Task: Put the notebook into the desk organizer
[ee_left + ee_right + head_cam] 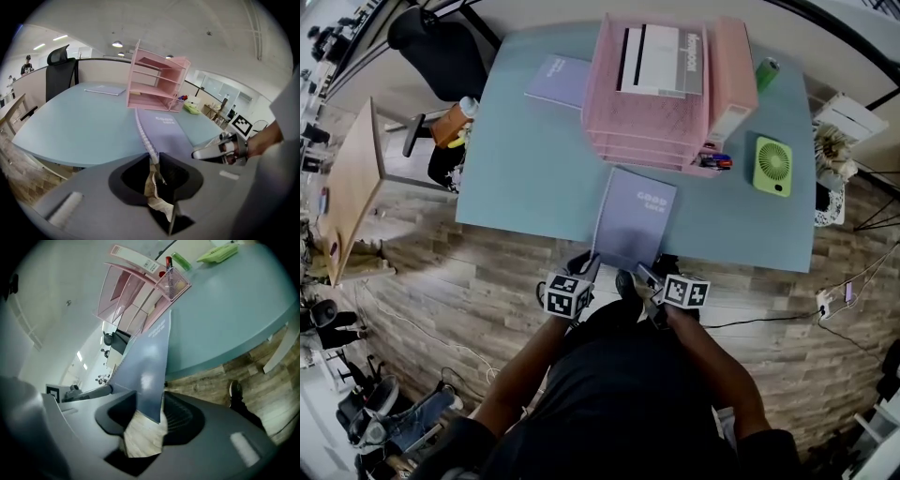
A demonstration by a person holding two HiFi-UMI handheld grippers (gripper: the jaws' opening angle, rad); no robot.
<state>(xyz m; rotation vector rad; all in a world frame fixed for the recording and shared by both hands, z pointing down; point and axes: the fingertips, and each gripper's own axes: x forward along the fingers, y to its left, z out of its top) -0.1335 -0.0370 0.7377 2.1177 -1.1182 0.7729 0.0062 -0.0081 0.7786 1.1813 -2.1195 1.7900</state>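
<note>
A spare notebook (558, 80) lies flat near the desk's (525, 178) far left corner and plays no part here. At the near edge, the left gripper (592, 269) has its jaws pinched together on the spiral-bound near left corner of the notebook (636, 216); its own view shows the wire coil running straight into the closed jaws. The notebook lies cover up at the middle of the near edge, its near end hanging slightly past the edge towards the person. Just beyond it, at the far edge, stands the pink desk organizer (639, 129), open tiers facing the notebook, with books already on its top tray. The right gripper (650, 276) sits at the near right corner with its jaws spread wide; that corner stands between them, but daylight shows beside it and the pads do not appear to press. The step in hand looks like securing a two-handed grip, so the right jaws should probably close well onto the corner before any lift, or the unbound side may droop. Raising both corners evenly and feeding the far end level into an empty tier seems wise, staying clear of the mesh pen cup (712, 159) at the organizer's near right foot and the green fan (773, 166) beyond it.
</note>
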